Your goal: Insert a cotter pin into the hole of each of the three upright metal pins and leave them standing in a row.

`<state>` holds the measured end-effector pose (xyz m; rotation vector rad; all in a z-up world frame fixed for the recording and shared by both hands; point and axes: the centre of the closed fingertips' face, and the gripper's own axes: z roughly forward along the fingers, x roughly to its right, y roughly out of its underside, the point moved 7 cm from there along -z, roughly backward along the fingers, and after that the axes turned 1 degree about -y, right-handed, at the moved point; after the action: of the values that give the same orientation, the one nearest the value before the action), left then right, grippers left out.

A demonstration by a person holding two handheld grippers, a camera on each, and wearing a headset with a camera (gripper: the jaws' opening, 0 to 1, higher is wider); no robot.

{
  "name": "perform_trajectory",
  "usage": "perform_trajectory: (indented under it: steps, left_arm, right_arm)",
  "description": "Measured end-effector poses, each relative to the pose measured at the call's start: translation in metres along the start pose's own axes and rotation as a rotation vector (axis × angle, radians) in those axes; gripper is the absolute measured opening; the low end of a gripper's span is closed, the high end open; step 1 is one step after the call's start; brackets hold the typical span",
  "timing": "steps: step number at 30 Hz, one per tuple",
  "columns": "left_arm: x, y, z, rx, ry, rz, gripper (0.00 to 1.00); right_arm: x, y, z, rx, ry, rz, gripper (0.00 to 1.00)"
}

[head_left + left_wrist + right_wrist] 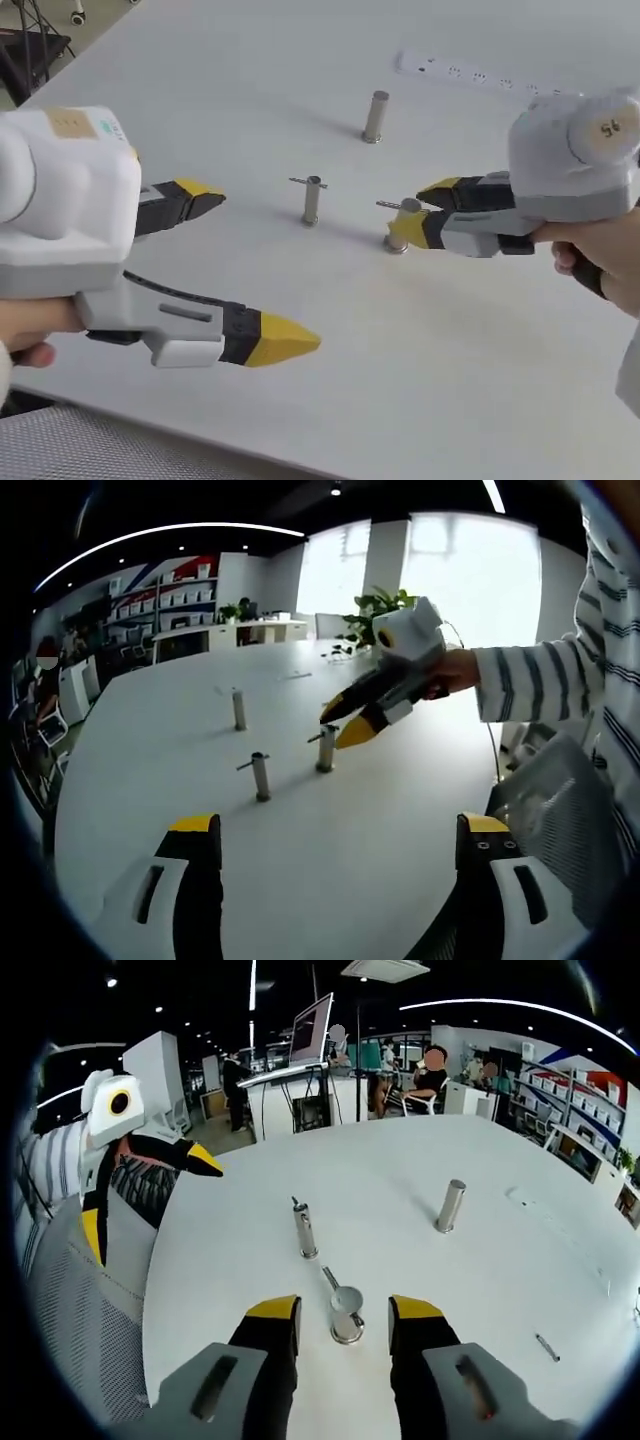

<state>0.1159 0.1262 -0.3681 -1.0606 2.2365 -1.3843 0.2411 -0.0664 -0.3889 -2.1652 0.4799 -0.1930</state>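
Observation:
Three upright metal pins stand on the white table [450, 380]. The far pin [376, 117] looks bare. A cotter pin crosses the top of the middle pin [312, 200]. The near pin [398, 236] also carries a cotter pin and stands between the jaws of my right gripper [418, 210], which is open and not touching it. The right gripper view shows that pin [347, 1312] midway between the yellow-tipped jaws of the right gripper [345, 1312]. My left gripper [255, 268] is held wide open to the left of the row, with nothing in it.
A white power strip [470, 75] lies at the back of the table. A loose cotter pin [547, 1347] lies on the table off to the right. A mesh chair [90, 440] sits at the near left edge.

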Motion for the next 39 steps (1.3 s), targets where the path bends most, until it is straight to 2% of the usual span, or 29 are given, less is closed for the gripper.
perform_trajectory:
  steps: [3, 8, 15, 17, 21, 27, 29, 30, 34, 39]
  left_arm:
    - [0.000, -0.003, -0.002, 0.009, -0.001, -0.007, 0.97]
    - [0.000, -0.008, -0.006, 0.032, -0.006, -0.025, 0.97]
    - [0.004, -0.014, -0.011, 0.073, -0.003, -0.059, 0.97]
    - [0.005, -0.014, -0.012, 0.071, -0.002, -0.059, 0.97]
    - [0.006, -0.013, -0.013, 0.052, -0.002, -0.051, 0.97]
    - [0.005, -0.010, -0.015, 0.045, -0.002, -0.057, 0.98]
    - [0.005, -0.010, -0.015, 0.045, -0.002, -0.064, 0.98]
    - [0.004, -0.010, -0.014, 0.048, 0.001, -0.068, 0.98]
    - [0.001, -0.013, -0.011, 0.045, 0.017, -0.068, 0.98]
    - [-0.008, -0.020, -0.005, 0.033, 0.024, -0.052, 0.98]
  right_arm:
    - [-0.009, -0.002, -0.021, 0.037, 0.011, 0.011, 0.41]
    - [-0.020, -0.002, -0.047, 0.087, 0.036, 0.042, 0.51]
    - [-0.035, 0.014, -0.076, 0.127, 0.112, 0.155, 0.62]
    - [-0.037, 0.017, -0.081, 0.147, 0.140, 0.192, 0.64]
    - [-0.042, 0.021, -0.091, 0.205, 0.150, 0.292, 0.73]
    - [-0.048, 0.032, -0.103, 0.177, 0.184, 0.336, 0.88]
    - [-0.050, 0.036, -0.105, 0.190, 0.192, 0.393, 0.93]
    - [-0.051, 0.037, -0.105, 0.216, 0.194, 0.420, 0.96]
    - [-0.055, 0.044, -0.104, 0.188, 0.200, 0.438, 0.98]
    - [-0.060, 0.050, -0.102, 0.160, 0.209, 0.462, 0.98]
